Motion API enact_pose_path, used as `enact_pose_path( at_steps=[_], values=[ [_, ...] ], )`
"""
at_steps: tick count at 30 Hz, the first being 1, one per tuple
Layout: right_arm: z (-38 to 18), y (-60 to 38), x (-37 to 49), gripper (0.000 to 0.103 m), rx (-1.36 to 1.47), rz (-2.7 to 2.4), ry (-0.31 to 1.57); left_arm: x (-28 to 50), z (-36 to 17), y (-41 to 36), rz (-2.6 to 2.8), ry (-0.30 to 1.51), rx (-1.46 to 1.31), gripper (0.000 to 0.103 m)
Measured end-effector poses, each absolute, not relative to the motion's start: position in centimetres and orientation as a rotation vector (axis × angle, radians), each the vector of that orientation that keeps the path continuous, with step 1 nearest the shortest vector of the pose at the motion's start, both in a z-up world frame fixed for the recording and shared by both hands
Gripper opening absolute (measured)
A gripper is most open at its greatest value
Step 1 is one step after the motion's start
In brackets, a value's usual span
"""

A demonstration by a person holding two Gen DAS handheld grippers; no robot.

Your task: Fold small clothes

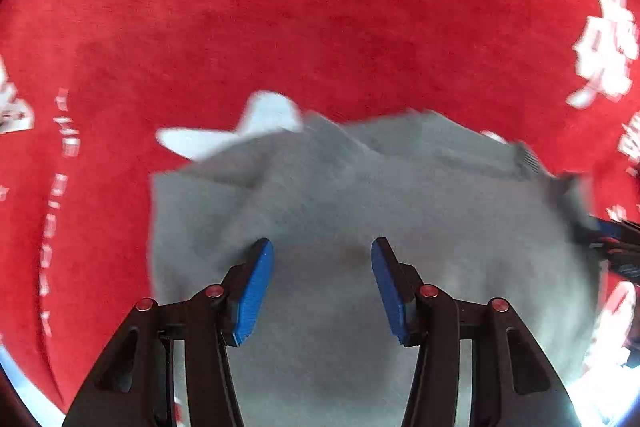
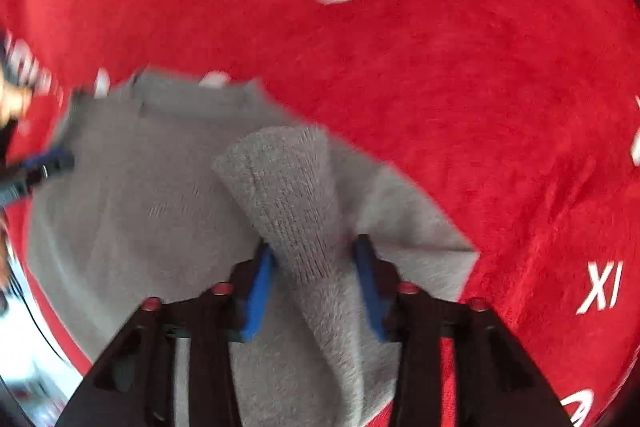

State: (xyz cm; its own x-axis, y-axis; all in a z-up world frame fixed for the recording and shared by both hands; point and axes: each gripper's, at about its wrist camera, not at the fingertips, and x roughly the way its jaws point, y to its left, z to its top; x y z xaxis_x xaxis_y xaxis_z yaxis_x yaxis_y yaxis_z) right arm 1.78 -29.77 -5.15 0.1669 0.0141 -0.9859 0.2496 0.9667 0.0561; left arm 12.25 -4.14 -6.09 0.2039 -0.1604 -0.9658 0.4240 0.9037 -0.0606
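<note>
A small grey knitted garment (image 1: 360, 195) lies on a red cloth (image 1: 320, 7) with white print. My left gripper (image 1: 322, 247) hovers over the garment's middle, jaws wide apart with nothing between the blue pads. In the right wrist view the garment (image 2: 132, 179) spreads to the left, and a ribbed grey sleeve (image 2: 296, 195) rises up between my right gripper's (image 2: 314, 247) blue pads; the jaws stand moderately apart and touch the sleeve on both sides. The right gripper shows at the left wrist view's right edge (image 1: 612, 231), the left one at the right wrist view's left edge (image 2: 40, 163).
A white piece of fabric (image 1: 240, 131) pokes out beyond the garment's far left corner. White lettering (image 2: 600, 291) is printed on the red cloth on both sides. A pale floor strip (image 2: 28, 339) shows at the near left.
</note>
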Motion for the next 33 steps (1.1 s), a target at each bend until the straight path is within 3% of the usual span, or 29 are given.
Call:
enact_pose_path(
  at_steps=[5,8,9,10,16,18,20,21,22,25,33],
  values=[
    [-5.3,-35.4,0.8,0.04,0.569,-0.152,1.351,15.0,-6.9,-2.8,-0.342,1.329,0.147,0.052],
    [-5.7,-35.4,0.6,0.039,0.57,-0.116,1.379,15.7,-7.2,-3.5,-0.309,1.322,0.218,0.052],
    [-6.1,-35.0,0.6,0.029,0.577,-0.112,1.382,15.9,-7.4,-3.6,-0.305,1.326,0.215,0.052],
    [-6.3,-35.0,0.8,0.007,0.585,-0.108,1.374,16.0,-7.5,-3.6,-0.297,1.329,0.21,0.052],
    [-4.3,-33.9,2.1,0.006,0.461,-0.07,1.313,16.4,-7.3,-4.3,-0.287,1.31,0.264,0.053],
    [-5.6,-34.0,2.3,0.006,0.449,-0.089,1.366,16.4,-8.0,-4.5,-0.277,1.311,0.278,0.061],
    [-6.9,-34.5,2.1,0.009,0.464,-0.113,1.395,16.4,-8.1,-4.5,-0.269,1.312,0.278,0.063],
    [-6.9,-34.8,2.0,0.014,0.49,-0.128,1.383,16.6,-8.1,-4.7,-0.269,1.317,0.272,0.063],
    [-6.4,-35.1,1.6,0.026,0.514,-0.154,1.367,16.9,-7.6,-4.3,-0.268,1.315,0.273,0.063],
    [-4.9,-35.6,-0.1,0.04,0.535,-0.166,1.358,16.4,-5.6,-2.5,-0.292,1.301,0.293,0.063],
    [-2.1,-33.8,-10.5,0.044,0.799,-0.049,1.337,11.2,-3.3,3.5,-0.405,1.474,0.195,0.063]
  ],
)
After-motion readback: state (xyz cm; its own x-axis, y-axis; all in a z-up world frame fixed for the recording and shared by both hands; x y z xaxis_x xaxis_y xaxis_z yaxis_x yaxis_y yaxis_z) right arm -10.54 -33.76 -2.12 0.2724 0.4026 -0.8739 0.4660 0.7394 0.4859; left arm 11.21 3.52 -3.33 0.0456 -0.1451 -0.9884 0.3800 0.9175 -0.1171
